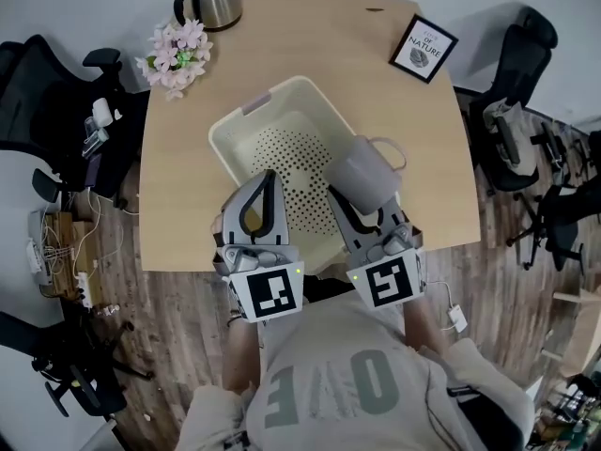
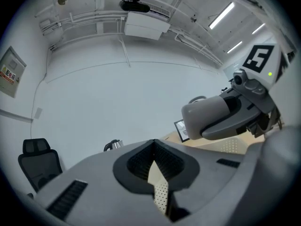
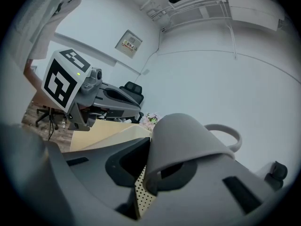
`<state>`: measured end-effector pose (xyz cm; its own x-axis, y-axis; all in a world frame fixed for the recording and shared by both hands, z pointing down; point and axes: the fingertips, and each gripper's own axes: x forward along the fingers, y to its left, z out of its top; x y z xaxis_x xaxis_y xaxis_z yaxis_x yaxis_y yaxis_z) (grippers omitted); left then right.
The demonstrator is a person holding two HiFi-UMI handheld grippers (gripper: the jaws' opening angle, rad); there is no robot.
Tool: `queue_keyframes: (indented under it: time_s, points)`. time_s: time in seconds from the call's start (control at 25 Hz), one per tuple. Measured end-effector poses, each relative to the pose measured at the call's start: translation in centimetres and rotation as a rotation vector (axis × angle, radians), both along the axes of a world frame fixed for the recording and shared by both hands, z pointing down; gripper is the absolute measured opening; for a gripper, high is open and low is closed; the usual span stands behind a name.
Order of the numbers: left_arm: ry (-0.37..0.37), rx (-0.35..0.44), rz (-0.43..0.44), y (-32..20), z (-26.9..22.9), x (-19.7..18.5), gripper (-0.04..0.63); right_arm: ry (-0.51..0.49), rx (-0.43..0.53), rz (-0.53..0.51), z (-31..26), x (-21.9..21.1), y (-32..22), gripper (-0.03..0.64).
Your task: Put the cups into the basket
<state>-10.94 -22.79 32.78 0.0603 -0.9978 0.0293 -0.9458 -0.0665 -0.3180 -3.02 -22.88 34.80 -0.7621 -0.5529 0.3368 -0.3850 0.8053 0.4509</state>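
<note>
1. My right gripper (image 1: 361,198) is clamped on the wall of the grey cup (image 1: 364,174), with the cup's handle pointing away from me.
2. The cup hangs at frame centre, over the right side of the cream basket (image 1: 255,105).
3. Inside the basket only its perforated floor shows.
4. My left gripper (image 1: 264,182) has its jaws closed tip to tip, with nothing between them.

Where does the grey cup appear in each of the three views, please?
Head view: the cup is right of centre, at the basket's right edge.
Left gripper view: right of middle.
Right gripper view: centre, close up.
Shared landmark: the basket's dotted floor.
</note>
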Motion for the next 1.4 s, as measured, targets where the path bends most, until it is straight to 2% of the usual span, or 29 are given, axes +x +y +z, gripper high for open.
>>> queue_keyframes:
  time_s: [0.16,0.32,0.68,0.84,1.04,1.16,1.28,1.4]
  points:
    - [-0.013,-0.016,0.001,-1.3,0.4,0.1,0.008,-0.016,0.000,0.002,0.7,-0.1,-1.8,0.034]
    - [-0.066,-0.051,-0.008,-1.6,0.0,-0.5,0.008,-0.063,-0.001,0.012,0.4,-0.2,-2.6,0.034]
    - [-0.087,-0.022,-0.011,-2.7,-1.5,-1.5,0.008,-0.035,-0.007,-0.018,0.3,-1.2,-3.5,0.034]
    - [-0.095,-0.016,0.007,-4.2,-2.3,-2.1,0.008,0.053,-0.008,-0.025,0.7,-1.8,-4.5,0.034]
    - [-0.090,-0.010,0.018,-5.3,-2.7,-2.4,0.008,0.193,-0.035,-0.089,1.7,-2.2,-4.5,0.034]
    - [-0.095,-0.017,0.023,-5.7,-2.0,-2.7,0.008,0.227,-0.056,-0.108,2.7,-2.7,-4.7,0.034]
    - [-0.063,-0.047,0.013,-5.5,-1.1,-2.9,0.008,0.259,-0.065,-0.137,3.7,-2.8,-4.3,0.034]
    - [-0.083,-0.050,0.004,-5.4,-0.8,-2.9,0.008,0.308,-0.045,-0.171,4.3,-3.0,-4.6,0.034]
